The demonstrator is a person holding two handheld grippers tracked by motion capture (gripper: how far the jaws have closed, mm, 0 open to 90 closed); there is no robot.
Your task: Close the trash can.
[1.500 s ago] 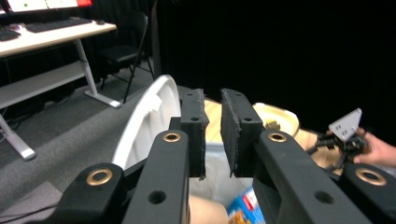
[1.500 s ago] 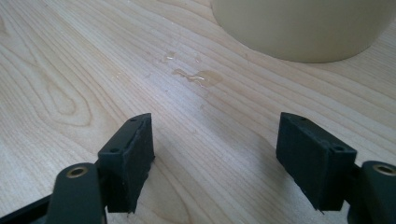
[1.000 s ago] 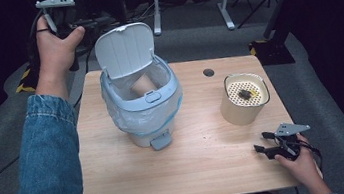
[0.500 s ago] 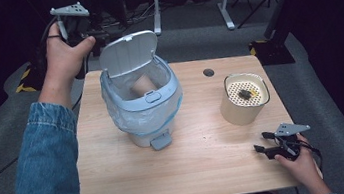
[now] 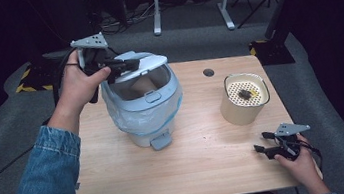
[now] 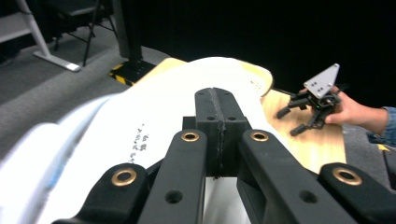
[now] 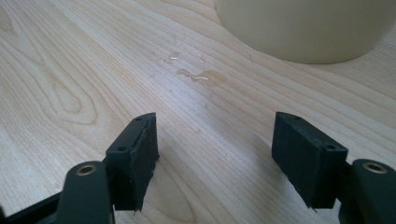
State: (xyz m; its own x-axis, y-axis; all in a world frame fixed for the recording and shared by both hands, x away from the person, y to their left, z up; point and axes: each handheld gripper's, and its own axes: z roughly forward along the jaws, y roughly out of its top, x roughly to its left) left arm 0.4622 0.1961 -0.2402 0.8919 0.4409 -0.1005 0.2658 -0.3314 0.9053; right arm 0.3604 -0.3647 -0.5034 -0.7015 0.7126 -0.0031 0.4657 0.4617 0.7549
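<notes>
Over the bin (image 5: 144, 111) at the table's (image 5: 209, 167) left rear, the clenched left gripper (image 5: 123, 65) rests atop the half-lowered lid (image 5: 148, 64), directly beneath it; right gripper (image 5: 266, 148), released, idles well apart.

L hand-held gripper (image 5: 128, 65) closed; R (image 5: 263, 148) agape.

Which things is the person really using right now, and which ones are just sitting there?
In use:
- small bin with its plastic liner
- bin lid, tipped partly over the opening
- left hand-held gripper, jaws shut, at the lid

Just sitting there:
- cream pot with a holed top
- little wet spot on the table
- right hand-held gripper, open, resting low by the table's edge
</notes>
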